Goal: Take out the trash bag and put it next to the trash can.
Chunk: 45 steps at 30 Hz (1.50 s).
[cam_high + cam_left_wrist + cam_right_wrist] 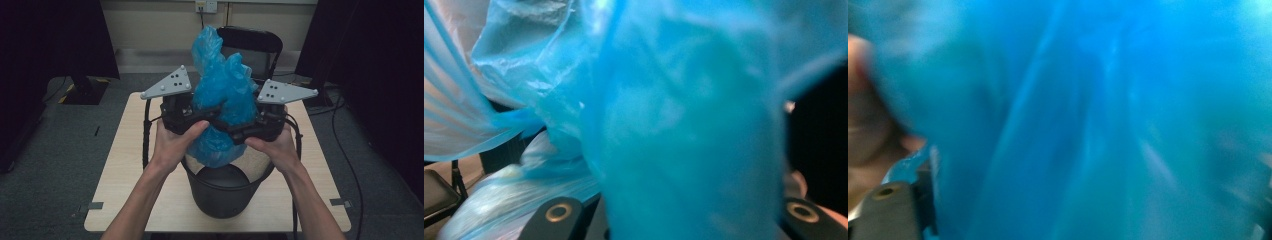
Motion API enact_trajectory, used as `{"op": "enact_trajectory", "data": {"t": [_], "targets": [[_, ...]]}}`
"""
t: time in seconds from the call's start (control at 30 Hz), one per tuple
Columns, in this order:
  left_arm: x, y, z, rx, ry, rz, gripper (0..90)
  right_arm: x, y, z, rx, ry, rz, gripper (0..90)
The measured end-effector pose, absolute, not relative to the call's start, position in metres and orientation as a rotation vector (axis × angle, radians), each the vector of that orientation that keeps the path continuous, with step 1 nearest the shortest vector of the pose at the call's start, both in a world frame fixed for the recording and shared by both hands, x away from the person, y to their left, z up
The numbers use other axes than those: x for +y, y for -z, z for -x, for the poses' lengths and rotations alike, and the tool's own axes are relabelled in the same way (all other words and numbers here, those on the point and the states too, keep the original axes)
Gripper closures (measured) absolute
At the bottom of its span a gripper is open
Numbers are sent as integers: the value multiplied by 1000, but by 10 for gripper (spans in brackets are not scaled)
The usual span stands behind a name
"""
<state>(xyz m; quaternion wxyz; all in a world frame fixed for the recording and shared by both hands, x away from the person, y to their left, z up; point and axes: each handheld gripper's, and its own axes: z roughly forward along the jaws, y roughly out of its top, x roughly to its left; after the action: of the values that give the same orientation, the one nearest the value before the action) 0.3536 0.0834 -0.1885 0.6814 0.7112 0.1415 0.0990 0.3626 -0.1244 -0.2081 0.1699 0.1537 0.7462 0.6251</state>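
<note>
High view, blue plastic bag bunched above black bin on worktop, left tool pinching the bag, right tool spread wide against it.

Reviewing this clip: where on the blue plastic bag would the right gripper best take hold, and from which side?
Judging by its pose, the bunched film at mid-height of the blue plastic bag, coming in from the right gripper's own side. The bag stands crumpled above the black bin, so gathered folds there probably pinch more securely than the loose top.
</note>
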Motion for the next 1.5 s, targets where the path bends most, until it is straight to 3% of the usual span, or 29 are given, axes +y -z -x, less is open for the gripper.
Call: {"op": "enact_trajectory", "data": {"t": [0.3,0.43,0.57,0.7,1.07,1.5], "targets": [[76,193,-359,286,-174,-1588,882,-130,219,-371,2147,-1828,-459,740],[73,192,-361,293,-176,-1578,810,-133,217,-373,2157,-1853,-466,865],[74,192,-360,337,-232,-1580,578,-138,217,-377,2144,-1895,-498,888],[80,192,-357,374,-294,-1584,439,-142,216,-379,2133,-1889,-521,892],[100,186,-353,416,-362,-1546,333,-152,208,-394,2057,-1915,-591,896],[95,194,-360,489,-468,-1597,295,-168,214,-419,1971,-1991,-693,897]]}}
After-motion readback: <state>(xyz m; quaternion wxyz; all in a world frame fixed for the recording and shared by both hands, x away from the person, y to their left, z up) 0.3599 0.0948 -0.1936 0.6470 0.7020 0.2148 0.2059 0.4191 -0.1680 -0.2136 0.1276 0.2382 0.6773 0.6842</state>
